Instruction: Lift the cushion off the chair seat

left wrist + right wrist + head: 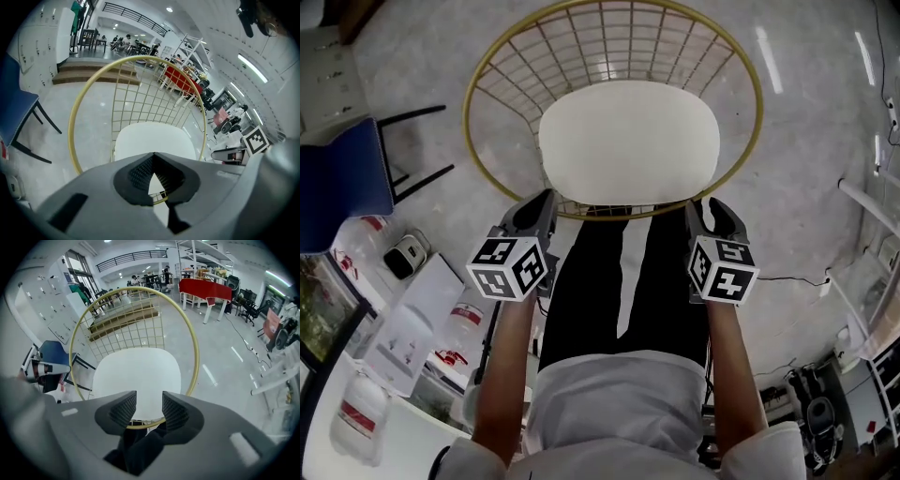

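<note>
White rounded padded cushion (pixel 628 141) is lying flat on the seat of the gold wire-frame chair (pixel 478 89). It sits just ahead of and below both tongs, with its long axis running across from one to the other. The left gripper (pixel 544 199) is keeping its jaws fully together and empty, hanging by the cushion's left front corner. The right gripper (pixel 700 208) is standing partly open with nothing between its jaws, equally near the right front corner.

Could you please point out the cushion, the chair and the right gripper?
cushion (pixel 628 141), head view, top centre
chair (pixel 468 112), head view, rim's left side
right gripper (pixel 149 411), right gripper view, midway between fingertips
</note>
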Demonstrator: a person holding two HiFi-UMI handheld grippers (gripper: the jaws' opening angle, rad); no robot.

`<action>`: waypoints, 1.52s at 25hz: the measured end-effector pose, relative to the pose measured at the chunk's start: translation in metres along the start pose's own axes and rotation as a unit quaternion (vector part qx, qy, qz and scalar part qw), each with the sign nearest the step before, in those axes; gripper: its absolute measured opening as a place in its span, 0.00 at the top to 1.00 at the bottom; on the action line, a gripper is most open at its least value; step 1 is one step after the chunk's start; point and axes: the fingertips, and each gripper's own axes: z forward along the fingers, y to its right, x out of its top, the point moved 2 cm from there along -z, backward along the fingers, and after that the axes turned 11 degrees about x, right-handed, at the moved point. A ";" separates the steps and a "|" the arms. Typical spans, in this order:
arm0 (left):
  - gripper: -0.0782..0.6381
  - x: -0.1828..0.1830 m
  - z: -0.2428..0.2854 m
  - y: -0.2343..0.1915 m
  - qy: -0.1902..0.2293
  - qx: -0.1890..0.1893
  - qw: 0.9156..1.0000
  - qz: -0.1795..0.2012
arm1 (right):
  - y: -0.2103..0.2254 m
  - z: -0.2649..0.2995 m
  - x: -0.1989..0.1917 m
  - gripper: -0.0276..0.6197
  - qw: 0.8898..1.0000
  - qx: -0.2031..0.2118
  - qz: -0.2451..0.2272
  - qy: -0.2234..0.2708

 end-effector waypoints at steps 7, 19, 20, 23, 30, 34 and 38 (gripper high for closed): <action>0.89 -0.010 0.043 -0.026 -0.020 0.020 1.000 0.000 | 0.009 0.038 -0.009 0.62 1.000 -0.007 0.006 -0.018; 0.70 -0.026 0.081 -0.054 -0.047 0.066 0.997 -0.010 | 0.033 0.084 -0.006 0.50 0.998 -0.042 -0.017 -0.043; 0.69 -0.026 0.083 -0.056 -0.047 0.069 0.996 -0.011 | 0.035 0.086 -0.005 0.49 0.998 -0.047 -0.016 -0.041; 0.64 -0.026 0.092 -0.059 -0.048 0.079 0.996 -0.012 | 0.042 0.092 0.000 0.47 0.997 -0.062 -0.011 -0.033; 0.55 -0.025 0.111 -0.065 -0.056 0.093 0.994 -0.017 | 0.048 0.106 0.006 0.31 0.995 -0.103 -0.001 -0.015; 0.48 -0.020 0.116 -0.077 -0.046 0.113 0.992 -0.034 | 0.052 0.117 0.003 0.27 0.995 -0.092 0.027 -0.023; 0.43 -0.016 0.119 -0.080 -0.042 0.110 0.992 -0.048 | 0.055 0.124 0.003 0.21 0.995 -0.092 0.024 -0.035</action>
